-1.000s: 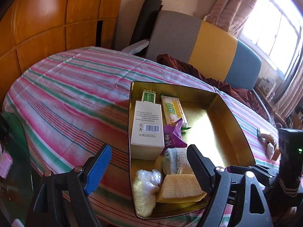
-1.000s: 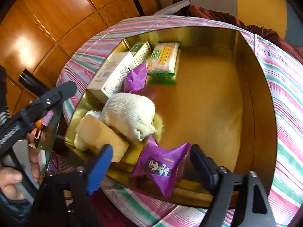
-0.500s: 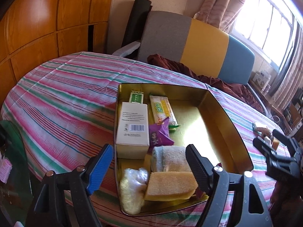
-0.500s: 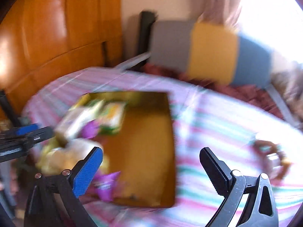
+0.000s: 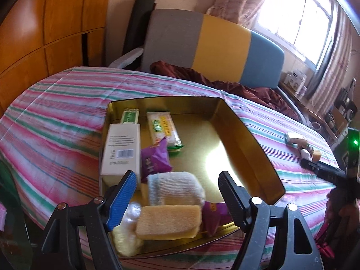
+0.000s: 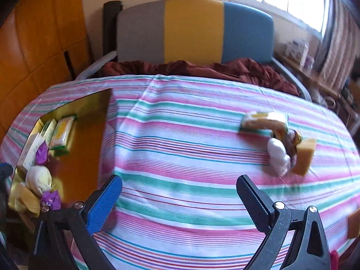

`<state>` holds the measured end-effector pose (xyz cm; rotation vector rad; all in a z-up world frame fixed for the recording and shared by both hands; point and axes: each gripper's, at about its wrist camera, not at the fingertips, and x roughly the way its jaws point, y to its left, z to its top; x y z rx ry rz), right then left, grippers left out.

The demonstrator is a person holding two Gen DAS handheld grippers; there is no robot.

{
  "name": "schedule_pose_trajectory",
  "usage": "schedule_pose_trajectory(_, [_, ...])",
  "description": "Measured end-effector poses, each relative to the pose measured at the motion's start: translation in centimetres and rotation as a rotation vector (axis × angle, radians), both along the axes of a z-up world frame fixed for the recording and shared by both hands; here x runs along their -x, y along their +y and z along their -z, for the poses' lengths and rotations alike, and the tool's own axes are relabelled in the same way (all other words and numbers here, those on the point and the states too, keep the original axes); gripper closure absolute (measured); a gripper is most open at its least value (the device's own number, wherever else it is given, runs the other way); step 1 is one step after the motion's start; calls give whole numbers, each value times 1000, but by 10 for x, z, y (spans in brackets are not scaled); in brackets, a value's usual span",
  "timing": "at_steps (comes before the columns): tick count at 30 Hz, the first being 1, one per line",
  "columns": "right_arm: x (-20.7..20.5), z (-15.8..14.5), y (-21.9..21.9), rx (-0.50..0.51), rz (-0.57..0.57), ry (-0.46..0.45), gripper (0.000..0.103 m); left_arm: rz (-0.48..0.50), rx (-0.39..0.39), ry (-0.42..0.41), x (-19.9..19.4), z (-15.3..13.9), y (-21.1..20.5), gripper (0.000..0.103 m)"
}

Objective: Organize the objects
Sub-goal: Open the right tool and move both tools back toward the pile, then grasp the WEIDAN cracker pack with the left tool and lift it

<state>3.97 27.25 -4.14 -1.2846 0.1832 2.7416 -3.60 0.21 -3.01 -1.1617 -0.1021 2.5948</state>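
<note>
Over the near end of the gold tin, left claw hangs wide open, empty, above the rolled sock and sponge. Right claw is wide open, empty, over the striped table; loose pile lies far right.

Pink, green and white stripes on the tablecloth. Shiny gold inside the tin tray. White box with black barcode. Purple snack packet. Pale yellow wrapper with green ends on the biscuit pack. Tan yellow sponge. Cream sock roll with blue edge. Grey, yellow and blue panels on the chair back. Orange-brown wood wall.
</note>
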Motion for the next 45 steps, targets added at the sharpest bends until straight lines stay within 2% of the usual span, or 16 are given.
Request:
schedule_pose_trajectory(4, [-3, -5, 68, 107, 125, -12, 1, 62, 4, 3, 2, -6, 18, 27])
schedule_pose_trajectory(11, [-22, -5, 199, 196, 436, -5, 0, 216, 66, 5, 4, -13, 82, 25])
schedule_pose_trajectory(13, [-33, 5, 229, 270, 523, -1, 0, 259, 91, 15, 5, -16, 105, 20])
schedule_pose_trajectory(16, [-47, 23, 260, 481, 645, -17, 0, 346, 141, 47, 3, -22, 145, 20])
schedule_pose_trajectory(18, [-50, 30, 269, 572, 664, -16, 0, 408, 169, 76, 3, -25, 171, 19])
schedule_pose_trajectory(26, [-54, 29, 270, 628, 654, -10, 0, 623, 238, 149, 15, -27, 277, 13])
schedule_pose_trajectory(29, [-54, 28, 266, 644, 644, 0, 0, 677, 261, 128, 30, -19, 312, 0])
schedule_pose_trajectory(32, [-53, 28, 264, 672, 622, 2, 0, 716, 280, 91, 43, -10, 342, 0])
schedule_pose_trajectory(37, [-54, 33, 266, 735, 612, 1, 0, 781, 354, 102, 64, 5, 389, 0])
schedule_pose_trajectory(42, [-54, 38, 270, 803, 617, 7, 0, 921, 437, 107, 74, 28, 430, 1])
schedule_pose_trajectory(45, [-54, 39, 271, 829, 610, 9, 0, 979, 453, 118, 80, 35, 447, 1])
